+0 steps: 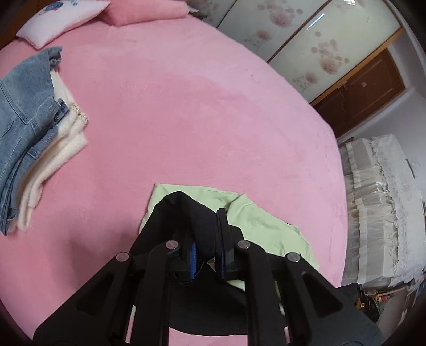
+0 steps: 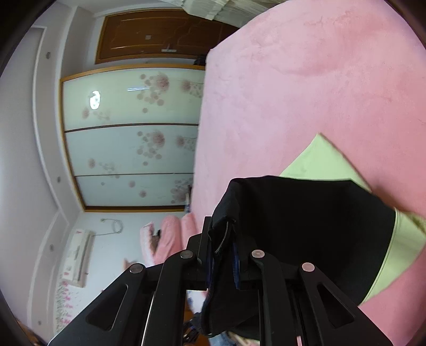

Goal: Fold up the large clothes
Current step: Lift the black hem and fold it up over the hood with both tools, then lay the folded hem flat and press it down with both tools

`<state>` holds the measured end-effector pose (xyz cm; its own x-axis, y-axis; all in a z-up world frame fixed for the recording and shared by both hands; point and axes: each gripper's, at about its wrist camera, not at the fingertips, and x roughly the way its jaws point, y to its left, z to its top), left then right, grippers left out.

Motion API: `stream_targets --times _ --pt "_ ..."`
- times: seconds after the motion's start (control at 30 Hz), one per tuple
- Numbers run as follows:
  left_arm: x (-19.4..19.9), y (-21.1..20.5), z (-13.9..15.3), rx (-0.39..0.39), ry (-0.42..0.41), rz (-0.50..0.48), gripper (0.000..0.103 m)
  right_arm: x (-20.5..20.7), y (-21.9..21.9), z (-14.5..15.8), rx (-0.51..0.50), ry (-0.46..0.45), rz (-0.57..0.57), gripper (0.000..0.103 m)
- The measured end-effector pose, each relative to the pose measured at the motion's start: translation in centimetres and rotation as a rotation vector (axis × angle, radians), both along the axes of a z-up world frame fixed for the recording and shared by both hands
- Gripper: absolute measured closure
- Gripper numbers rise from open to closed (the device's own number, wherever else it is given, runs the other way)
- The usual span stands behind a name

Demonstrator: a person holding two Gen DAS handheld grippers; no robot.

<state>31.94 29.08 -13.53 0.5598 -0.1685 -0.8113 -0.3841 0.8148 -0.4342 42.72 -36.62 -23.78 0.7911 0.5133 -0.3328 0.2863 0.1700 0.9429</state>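
A black garment point(image 1: 183, 213) hangs from my left gripper point(image 1: 206, 231), whose blue-padded jaws are shut on a fold of it, low over the pink bed point(image 1: 186, 106). Under it lies a light green garment point(image 1: 266, 226), spread flat. In the right wrist view the same black garment point(image 2: 306, 213) drapes across my right gripper point(image 2: 222, 239), which is shut on its hemmed edge. The camera is rolled sideways there, and the light green garment point(image 2: 324, 162) shows beyond the black cloth on the pink bed point(image 2: 306, 79).
A stack of folded clothes, blue denim point(image 1: 24, 106) over cream knit point(image 1: 61, 138), sits at the bed's left. Pillows point(image 1: 61, 18) lie at the head. A floral sliding wardrobe point(image 2: 127, 138) and brown door point(image 2: 159, 34) stand beyond the bed's edge. A white-covered unit point(image 1: 378, 207) flanks the right side.
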Motion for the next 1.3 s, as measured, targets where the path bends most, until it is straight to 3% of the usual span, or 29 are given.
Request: stream_targets --times 0.1,0.2,0.27,0.33,0.5,0.6,0.63,0.67,0.8,0.83,0.87,0.97,1.13,1.17,1.3 --pt "2.1 0.5 -1.6 0.043 0.07 -0.001 0.088 2.3 -0.1 -0.9 -0.073 0.043 0.004 0.088" --pt "3.5 0.3 -3.1 0.1 0.104 0.02 0.077 5.0 0.6 -1.2 -0.226 0.065 0.029 0.079" --pt "3.3 -0.3 -3.7 0.152 0.099 0.03 0.053 6.1 1.1 -1.9 -0.28 0.069 0.054 0.057" --pt "3.2 -1.8 -4.4 0.227 0.091 0.019 0.045 7.2 2.2 -2.6 -0.313 0.063 0.054 0.05" --pt "2.9 -5.9 -6.9 0.301 0.14 -0.087 0.045 8.4 5.2 -5.1 -0.301 0.08 0.137 0.05" --pt "2.4 -9.7 -9.6 0.212 0.168 -0.211 0.045 9.4 8.3 -7.2 -0.277 0.104 0.268 0.05" --pt "2.4 -11.2 -10.4 0.186 0.179 -0.256 0.046 9.8 10.0 -8.0 -0.295 0.117 0.336 0.052" --pt "2.3 -12.3 -10.9 0.177 0.184 -0.286 0.052 9.6 11.6 -8.5 -0.318 0.121 0.401 0.063" --pt "2.7 -17.7 -13.3 0.155 0.156 -0.42 0.066 9.9 18.1 -10.8 -0.404 0.137 0.609 0.087" --pt "3.3 -18.9 -14.0 0.153 0.139 -0.455 0.075 10.2 19.4 -11.4 -0.408 0.138 0.64 0.092" --pt "3.7 -19.5 -14.4 0.159 0.137 -0.468 0.083 10.7 20.9 -12.0 -0.4 0.134 0.673 0.093" --pt "5.4 -20.9 -15.7 0.23 0.143 -0.478 0.09 13.8 24.8 -14.0 -0.4 0.103 0.755 0.096" --pt "7.9 -19.6 -17.7 0.281 0.142 -0.362 0.09 19.3 27.4 -16.5 -0.532 0.052 0.748 0.096" --pt "8.2 -19.3 -18.1 0.3 0.141 -0.361 0.091 22.4 26.8 -17.8 -0.557 0.079 0.724 0.099" --pt "9.1 -17.0 -19.4 0.277 0.123 -0.347 0.102 26.2 20.6 -20.6 -0.487 0.123 0.597 0.103"
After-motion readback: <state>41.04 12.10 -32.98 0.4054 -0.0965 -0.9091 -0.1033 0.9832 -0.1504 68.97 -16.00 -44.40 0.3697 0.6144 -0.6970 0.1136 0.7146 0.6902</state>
